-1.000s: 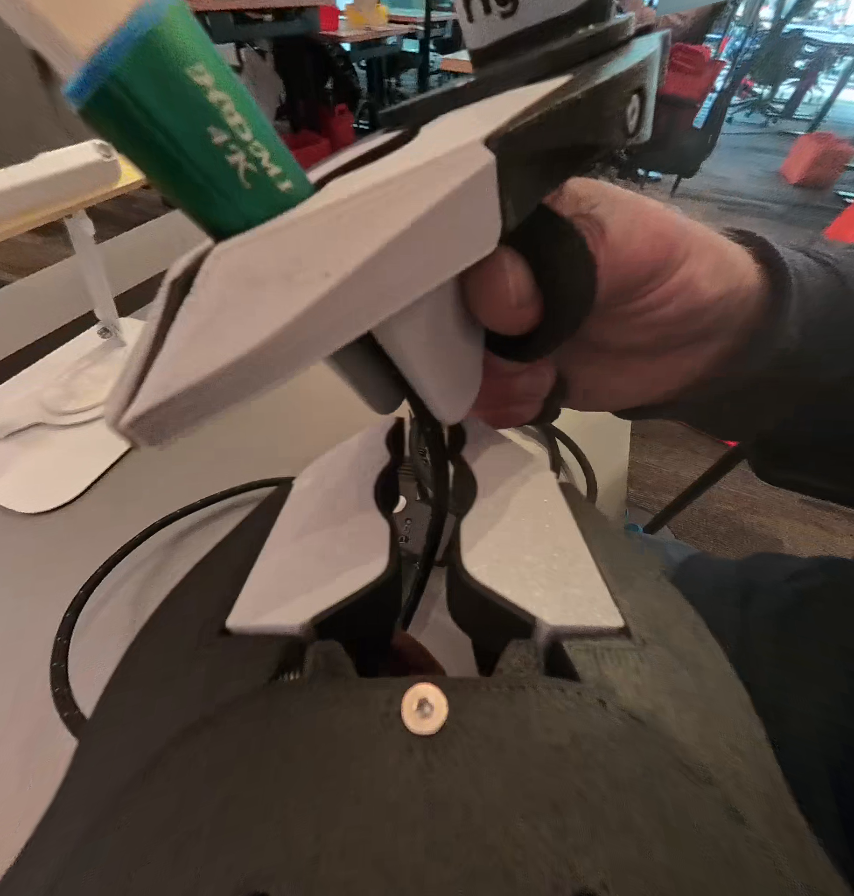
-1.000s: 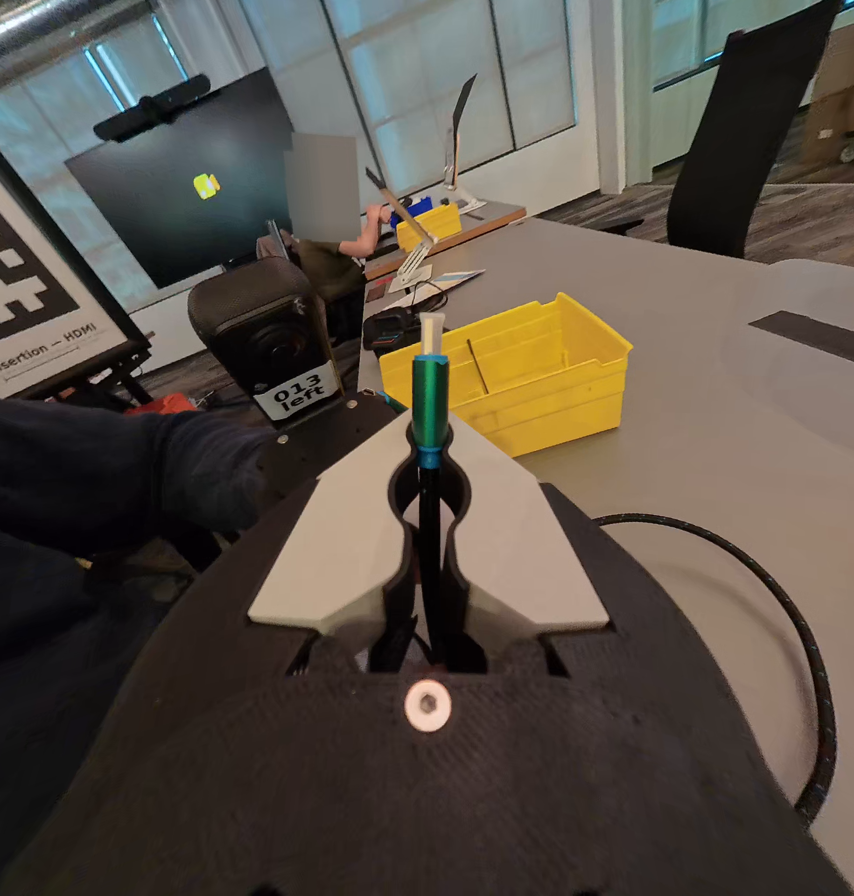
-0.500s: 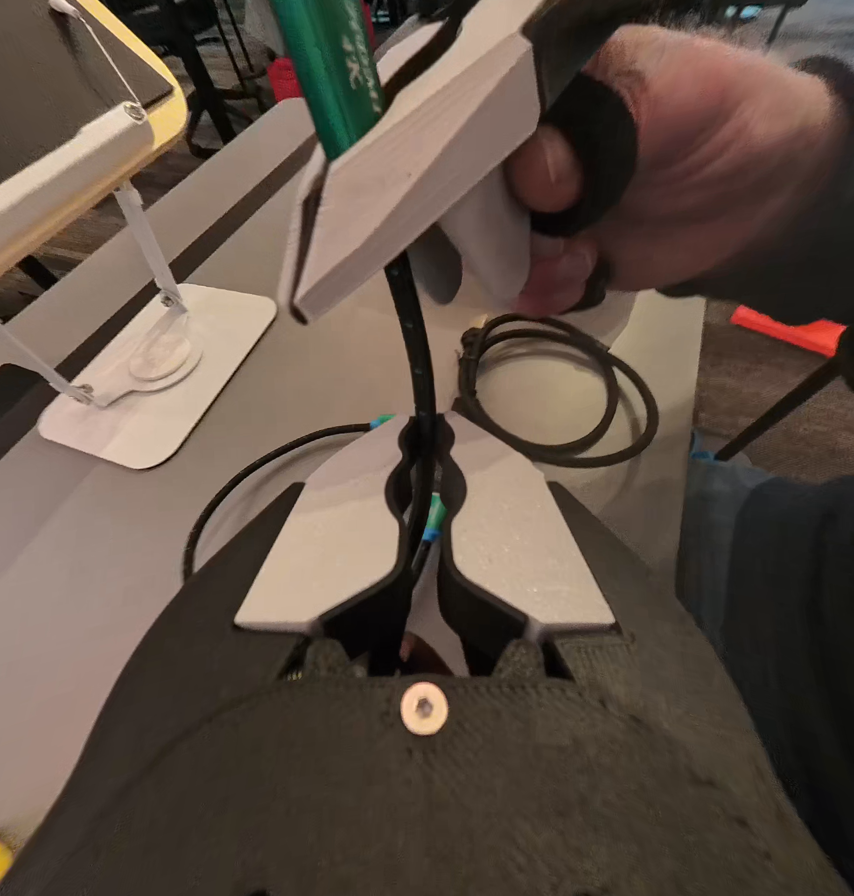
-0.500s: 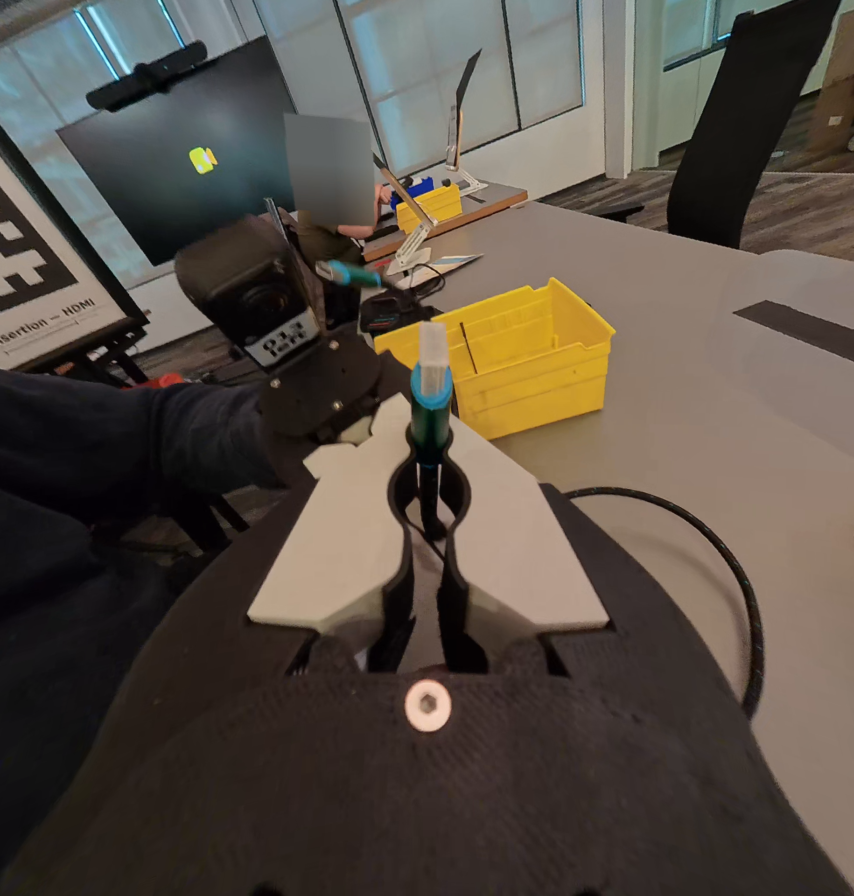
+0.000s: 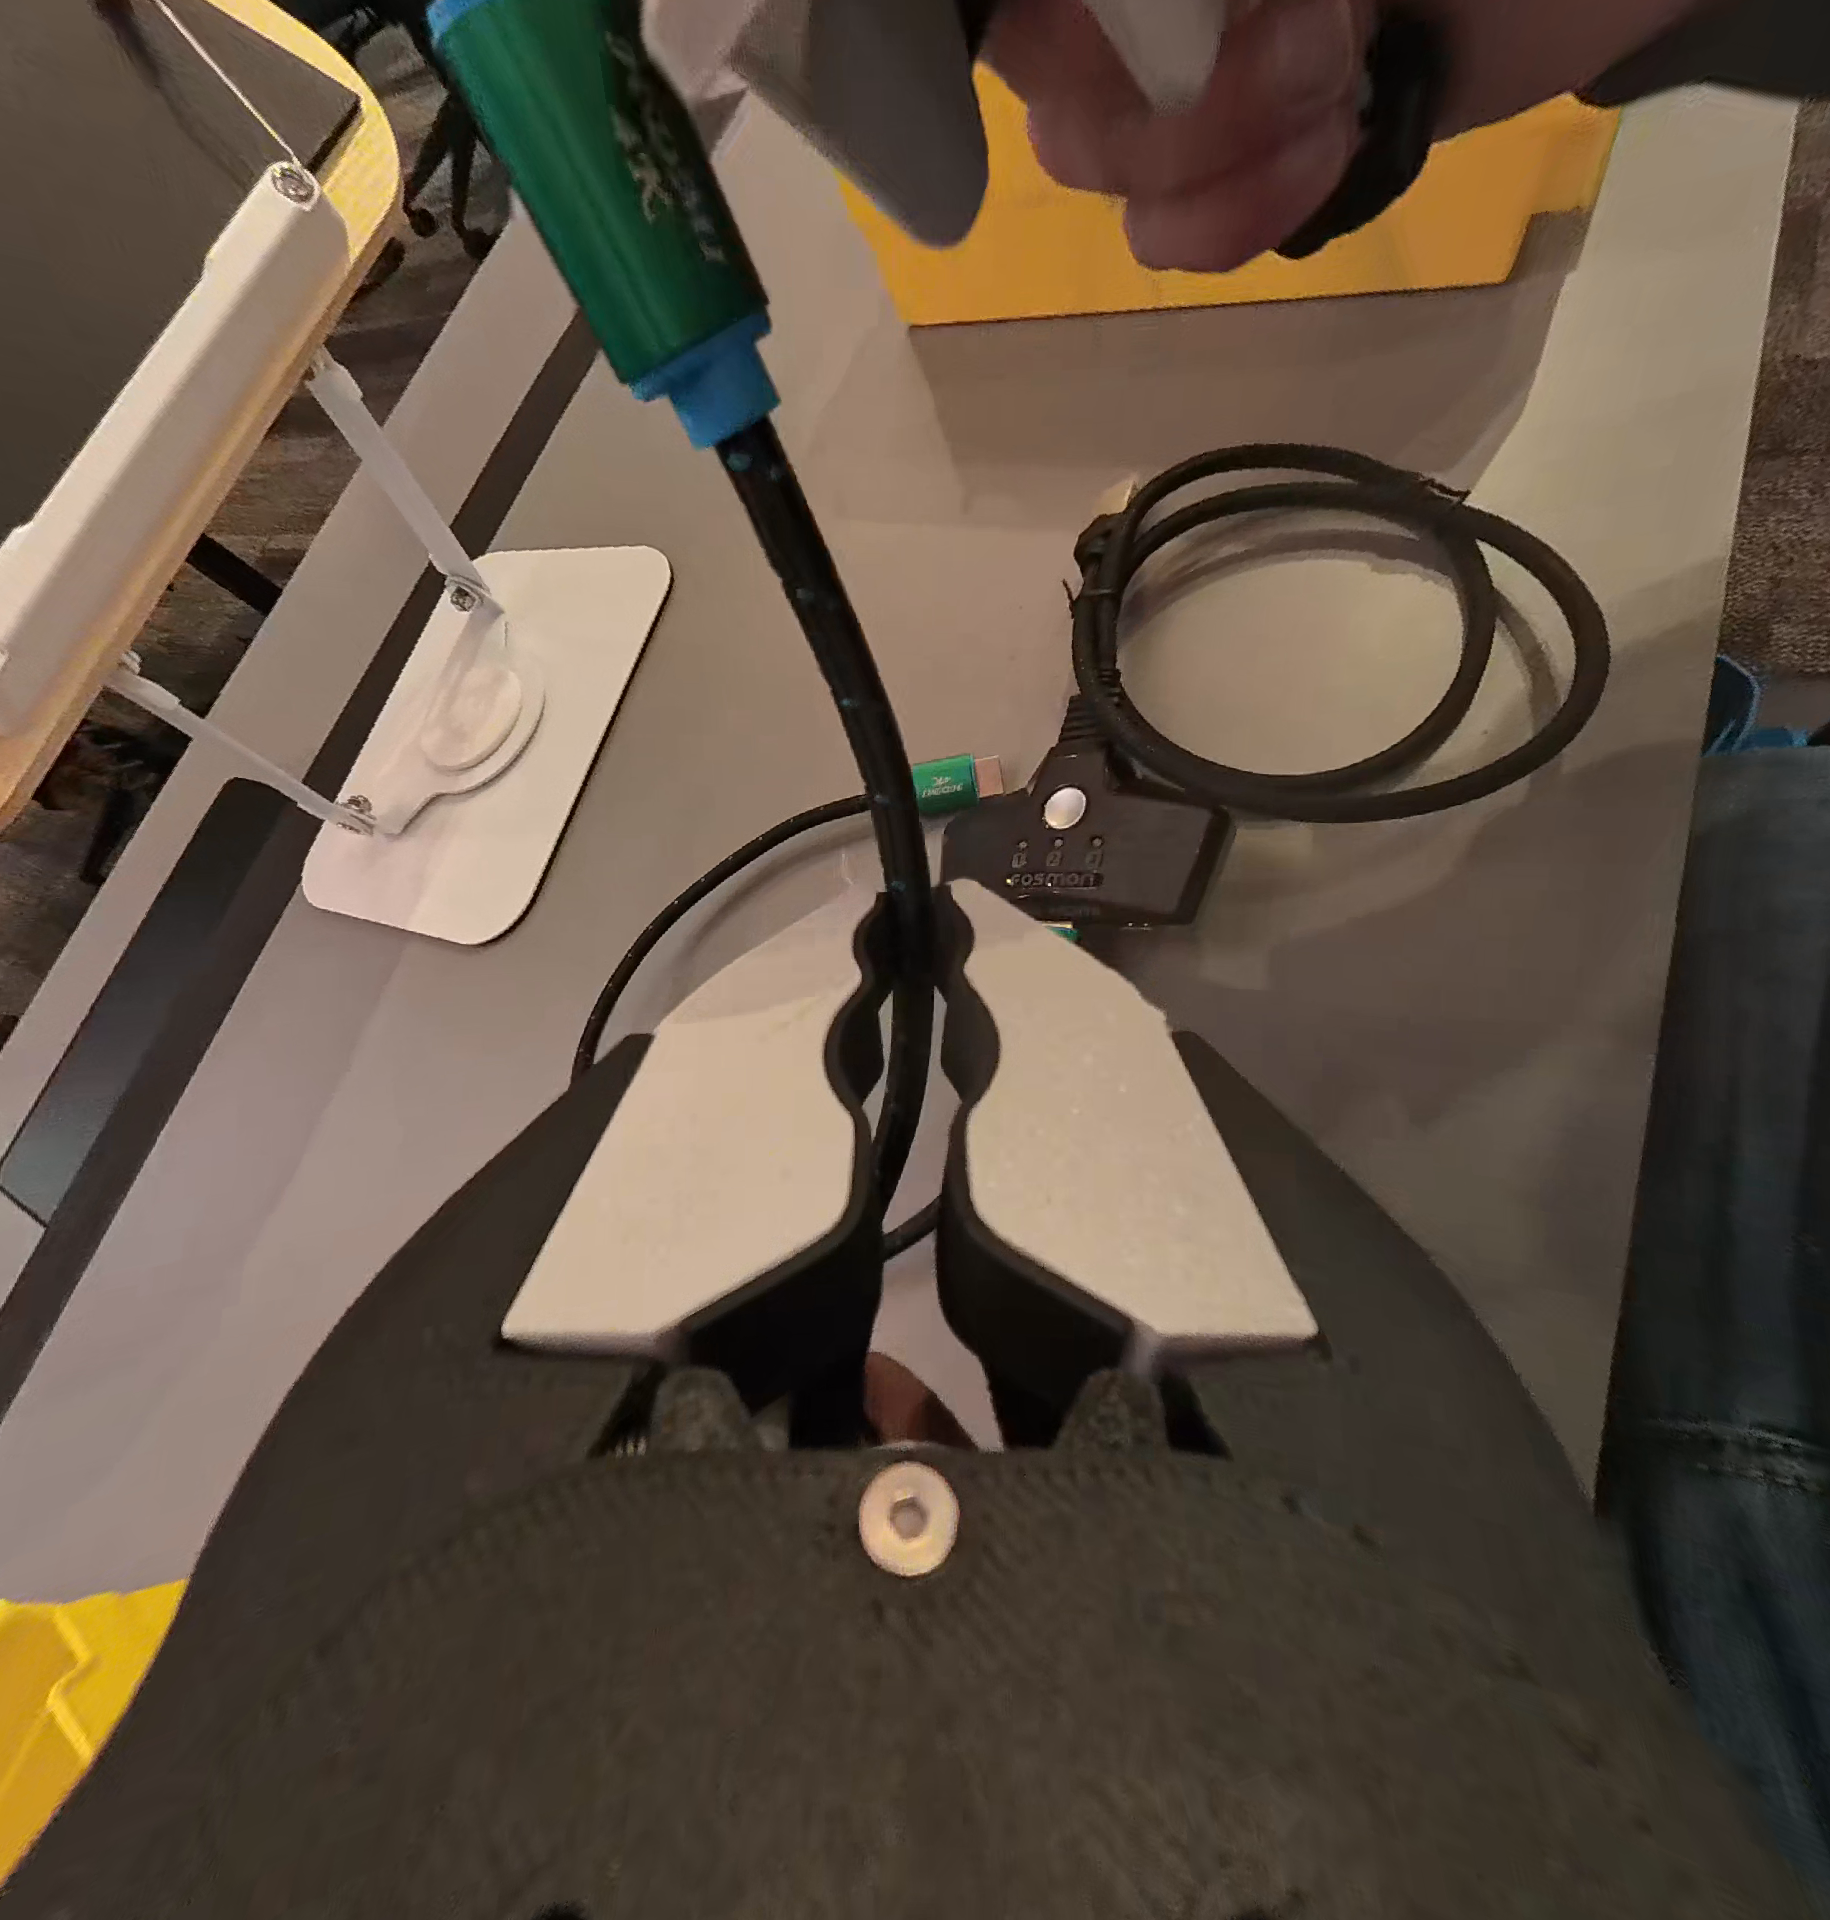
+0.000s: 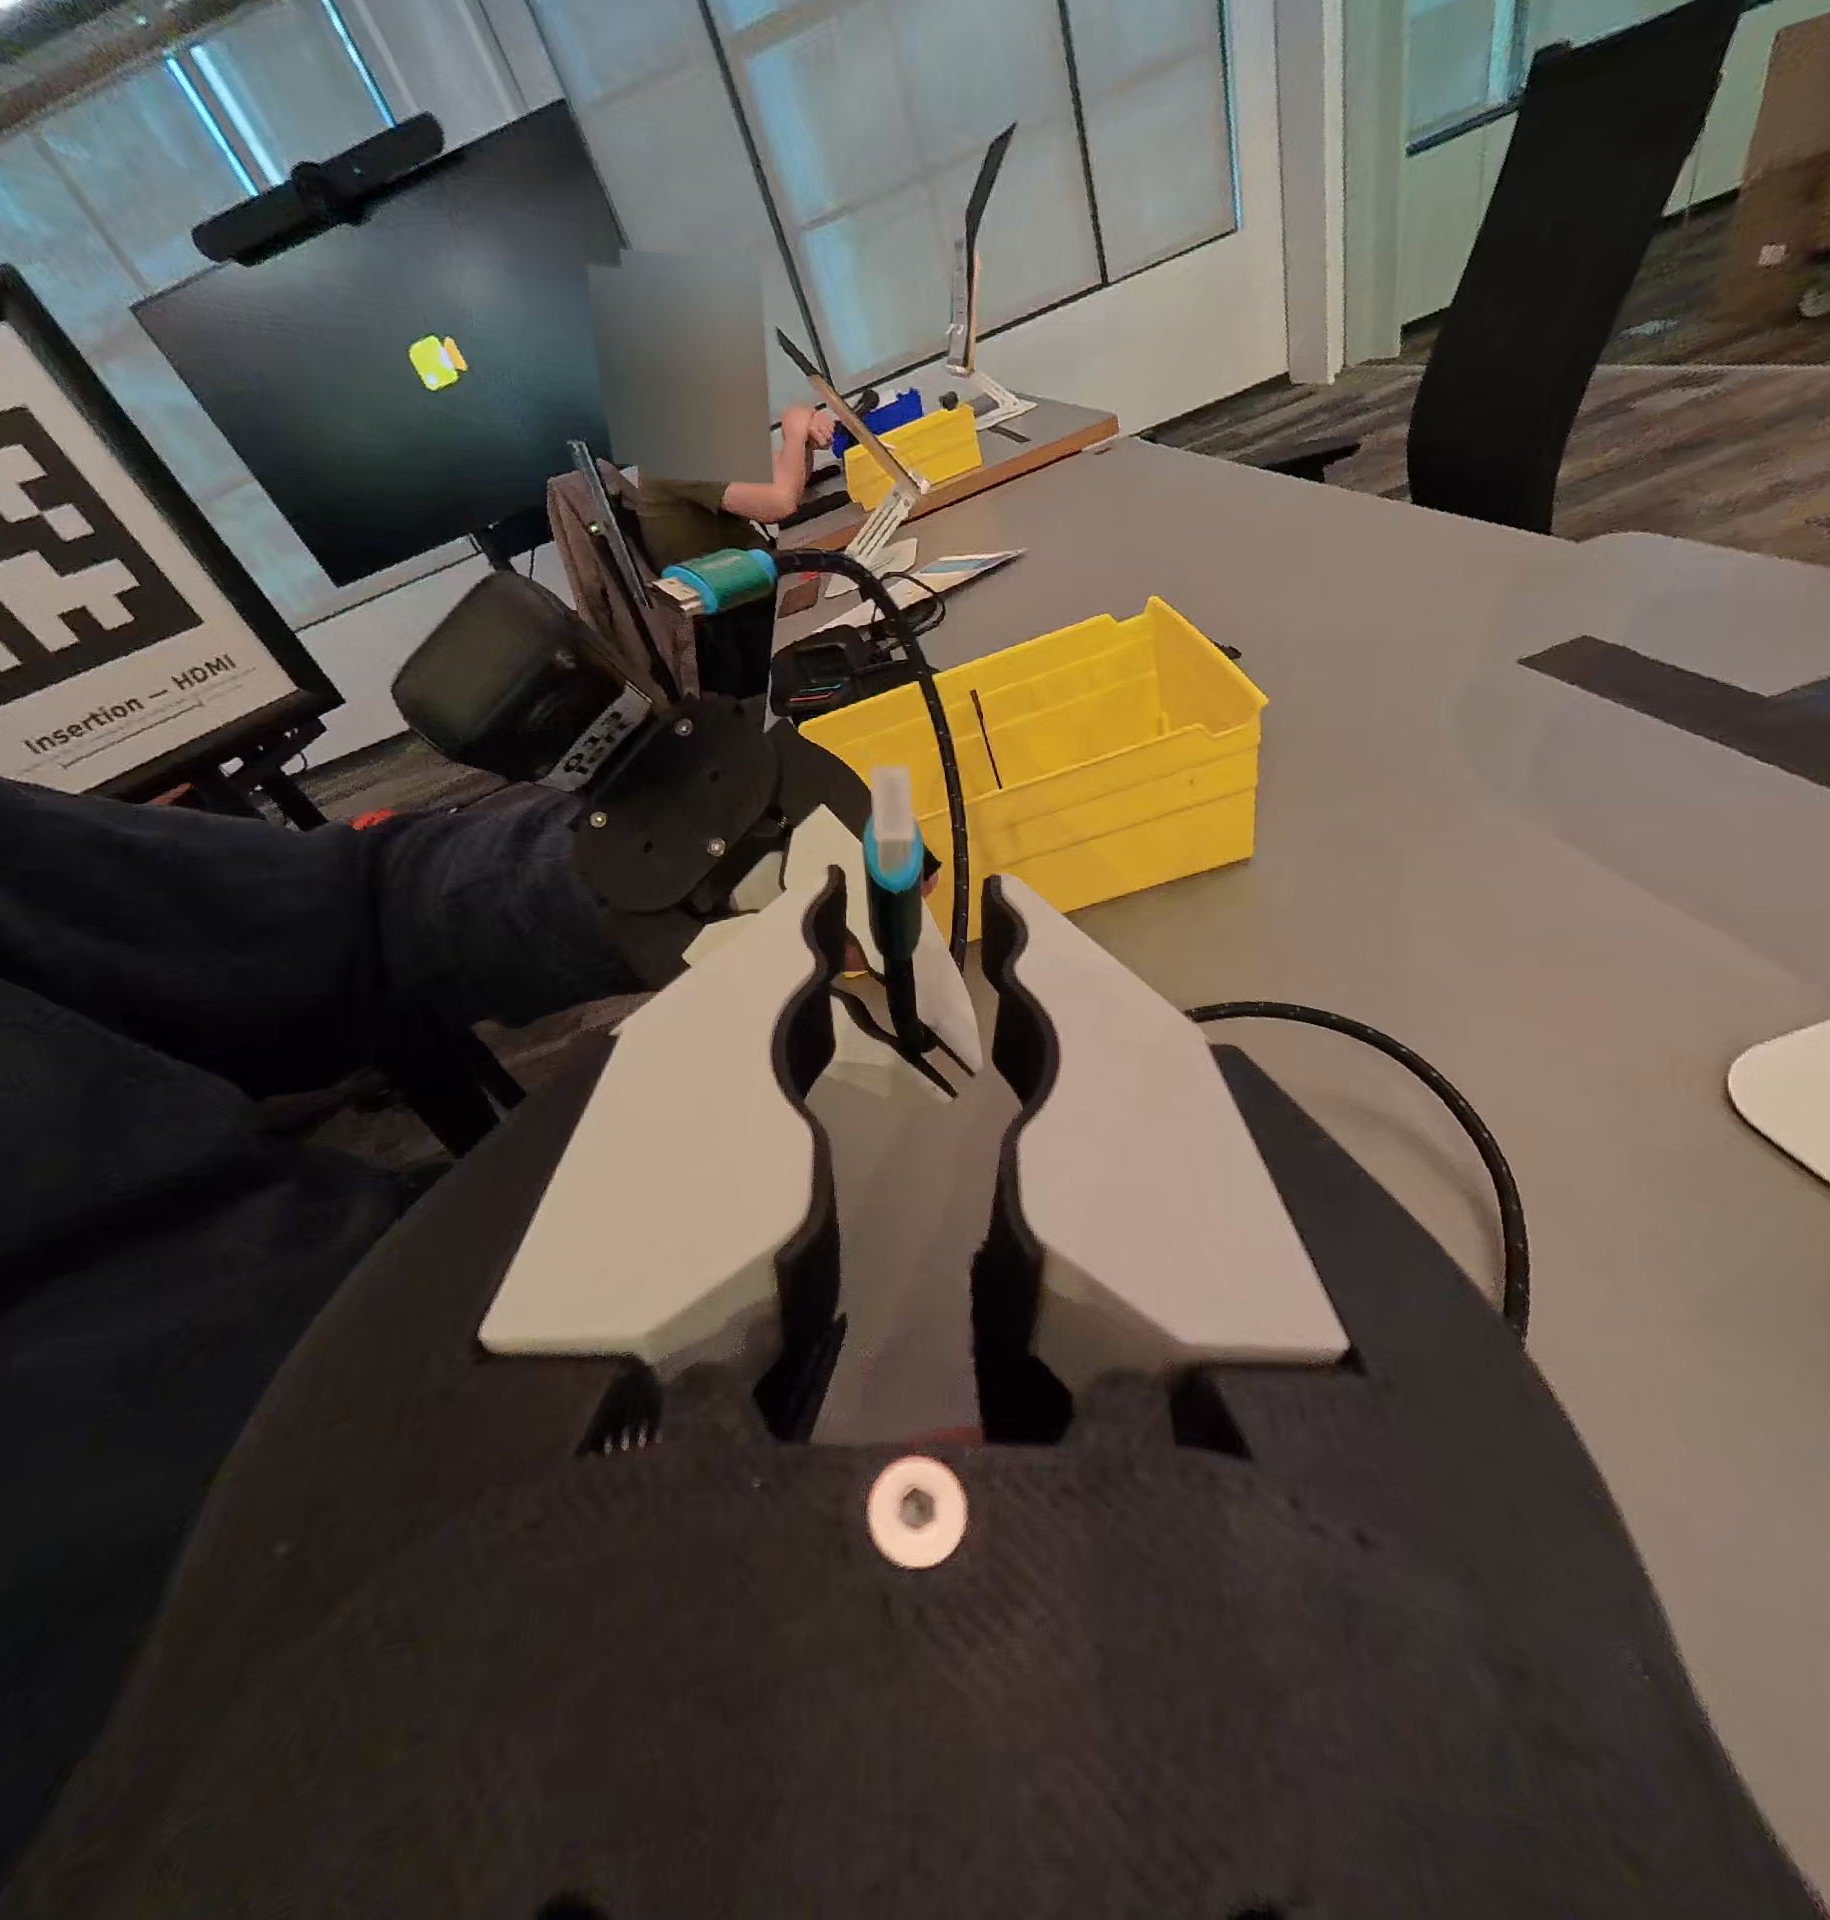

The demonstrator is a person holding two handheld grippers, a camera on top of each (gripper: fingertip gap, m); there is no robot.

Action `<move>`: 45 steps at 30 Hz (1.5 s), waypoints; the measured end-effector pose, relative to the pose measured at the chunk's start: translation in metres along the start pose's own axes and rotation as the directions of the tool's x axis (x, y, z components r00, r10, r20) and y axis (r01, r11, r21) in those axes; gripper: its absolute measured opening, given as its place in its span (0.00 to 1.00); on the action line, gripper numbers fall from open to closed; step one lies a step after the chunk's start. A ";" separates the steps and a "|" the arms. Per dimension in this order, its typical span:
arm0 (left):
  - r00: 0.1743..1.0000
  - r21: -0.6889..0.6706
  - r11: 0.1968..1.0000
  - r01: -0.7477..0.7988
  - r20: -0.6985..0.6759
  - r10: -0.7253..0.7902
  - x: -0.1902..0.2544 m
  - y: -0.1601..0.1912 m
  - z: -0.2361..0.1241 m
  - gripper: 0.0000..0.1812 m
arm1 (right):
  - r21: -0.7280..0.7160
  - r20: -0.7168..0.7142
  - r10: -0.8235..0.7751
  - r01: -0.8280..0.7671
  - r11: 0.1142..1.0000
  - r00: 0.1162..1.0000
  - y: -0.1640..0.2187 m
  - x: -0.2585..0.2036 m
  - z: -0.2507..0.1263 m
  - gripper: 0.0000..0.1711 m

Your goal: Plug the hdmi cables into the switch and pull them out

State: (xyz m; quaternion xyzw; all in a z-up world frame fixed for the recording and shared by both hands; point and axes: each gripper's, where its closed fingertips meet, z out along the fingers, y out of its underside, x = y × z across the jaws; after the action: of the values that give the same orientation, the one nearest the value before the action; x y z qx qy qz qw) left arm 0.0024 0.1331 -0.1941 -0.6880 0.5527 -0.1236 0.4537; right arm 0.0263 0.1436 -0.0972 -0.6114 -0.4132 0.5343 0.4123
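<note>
My left gripper (image 5: 906,914) is shut on a black braided HDMI cable (image 5: 849,644). The cable rises to a green plug (image 5: 620,208) with blue collars. That plug, white-capped, stands between the tips of my right gripper (image 6: 913,888), which is open and not touching it. The left gripper's fingers (image 6: 947,987) show just behind the plug. The black HDMI switch (image 5: 1119,847) lies on the grey table with its coiled cable (image 5: 1493,727). A loose green plug (image 5: 947,779) lies at its left. Another green plug (image 6: 724,582) hangs in the air farther back.
A yellow bin (image 6: 1098,748) stands on the table beyond both grippers, and it also shows in the left wrist view (image 5: 1202,260). A white stand base (image 5: 495,748) is at the left. A second yellow bin's corner (image 5: 38,1714) is near. A person's leg (image 5: 1773,1143) is at the table's right edge. The gap from one gripper's tips to the other's is roughly 10 cm. The black HDMI switch (image 5: 1119,847) is closer to my left gripper, around 12 cm from its tips; the right tips are 20 cm off.
My right gripper has opened and let go of the cable below the capped plug. My left gripper stays shut on the cable and has tilted down, bringing the switch into view.
</note>
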 end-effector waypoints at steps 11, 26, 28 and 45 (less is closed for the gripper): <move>1.000 -0.026 1.000 -0.013 -0.017 0.012 0.006 0.007 0.005 0.03 | -0.034 -0.014 -0.097 0.097 0.995 0.995 -0.002 -0.006 -0.001 0.03; 0.990 0.042 0.993 -0.114 0.093 0.110 -0.012 -0.015 -0.024 0.03 | -0.144 -0.080 -0.243 0.230 0.962 0.967 0.000 -0.021 -0.032 0.02; 0.988 0.045 0.990 -0.135 0.088 0.131 -0.007 -0.017 -0.026 0.03 | -0.173 -0.078 -0.261 0.245 0.954 0.962 0.004 -0.025 -0.039 0.02; 0.979 -0.064 0.991 -0.118 0.161 0.127 -0.034 0.019 -0.028 0.03 | -0.382 -0.656 -0.198 -0.095 0.919 0.728 0.047 0.032 -0.273 0.03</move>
State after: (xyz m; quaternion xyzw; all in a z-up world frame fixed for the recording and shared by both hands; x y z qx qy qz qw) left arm -0.0409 0.1494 -0.1813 -0.6724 0.5580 -0.0232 0.4857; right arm 0.3032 0.1416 -0.1272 -0.8218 -0.3474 0.1666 0.4197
